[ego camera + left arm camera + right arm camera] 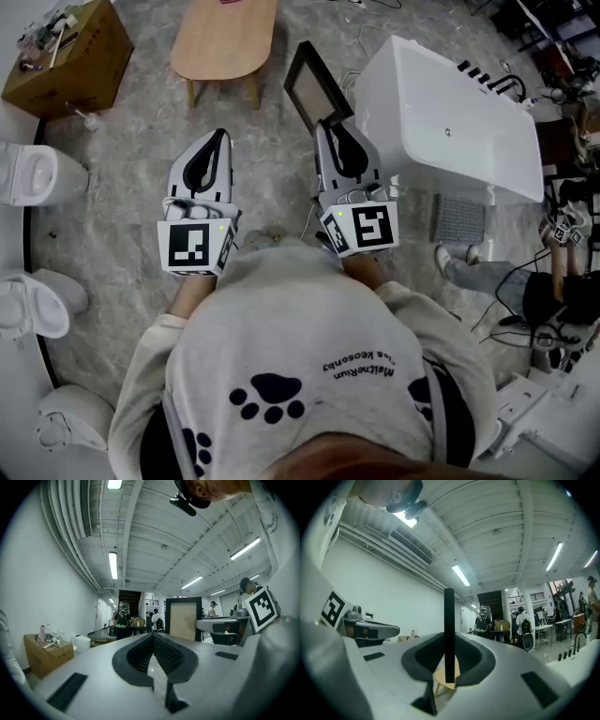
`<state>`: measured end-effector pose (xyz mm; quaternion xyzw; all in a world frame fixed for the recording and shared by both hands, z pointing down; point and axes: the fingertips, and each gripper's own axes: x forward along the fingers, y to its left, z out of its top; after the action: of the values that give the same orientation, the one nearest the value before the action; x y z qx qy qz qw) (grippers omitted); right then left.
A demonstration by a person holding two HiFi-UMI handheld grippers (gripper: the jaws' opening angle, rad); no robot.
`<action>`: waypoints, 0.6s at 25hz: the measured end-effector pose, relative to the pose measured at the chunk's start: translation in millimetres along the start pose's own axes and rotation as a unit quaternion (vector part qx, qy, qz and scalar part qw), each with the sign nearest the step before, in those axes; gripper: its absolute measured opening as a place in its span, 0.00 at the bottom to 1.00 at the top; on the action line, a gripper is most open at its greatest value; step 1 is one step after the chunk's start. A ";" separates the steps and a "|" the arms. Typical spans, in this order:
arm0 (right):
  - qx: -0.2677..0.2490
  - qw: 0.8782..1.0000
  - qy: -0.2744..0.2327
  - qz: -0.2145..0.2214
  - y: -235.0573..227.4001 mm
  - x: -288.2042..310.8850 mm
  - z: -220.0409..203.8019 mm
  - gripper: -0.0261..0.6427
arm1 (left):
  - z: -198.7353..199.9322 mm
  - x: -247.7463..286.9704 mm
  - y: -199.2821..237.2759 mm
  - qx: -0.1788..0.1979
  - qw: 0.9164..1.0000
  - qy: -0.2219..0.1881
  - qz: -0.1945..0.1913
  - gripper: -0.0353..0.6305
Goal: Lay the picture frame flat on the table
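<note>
The picture frame (317, 86) is black with a pale panel and stands upright off the floor. My right gripper (332, 129) is shut on its lower edge. In the right gripper view the frame (449, 616) shows edge-on as a black bar clamped between the jaws of that gripper (449, 639). The wooden oval table (225, 37) lies ahead and to the left, and shows below the jaws as the table (440, 680). My left gripper (217, 141) hovers beside the right one, shut and empty. From the left gripper (152, 637) view the frame (183, 618) faces me.
A white bathtub (450, 122) stands close on the right of the frame. A cardboard box (66, 56) sits far left, with toilets (37, 173) along the left edge. A person (525, 281) sits at the right. Marbled floor lies between me and the table.
</note>
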<state>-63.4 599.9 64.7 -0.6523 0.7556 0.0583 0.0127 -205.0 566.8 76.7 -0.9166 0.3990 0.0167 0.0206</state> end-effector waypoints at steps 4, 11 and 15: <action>0.005 1.000 0.001 -0.005 10.8 -4.1 -5.9 0.14 | -8.9 -7.2 5.4 -0.002 1.000 0.007 -0.010 0.07; 0.010 1.000 0.004 -0.013 7.0 -0.1 -6.8 0.14 | -12.9 -5.2 14.4 -0.015 1.000 0.015 -0.016 0.07; 0.011 1.000 0.001 -0.006 0.4 10.7 -9.0 0.14 | -11.7 3.6 18.4 -0.016 1.000 0.007 -0.016 0.07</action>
<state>-64.8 588.4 72.7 -0.6567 0.7522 0.0493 0.0193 -215.9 551.0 87.7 -0.9231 0.3842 0.0165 0.0034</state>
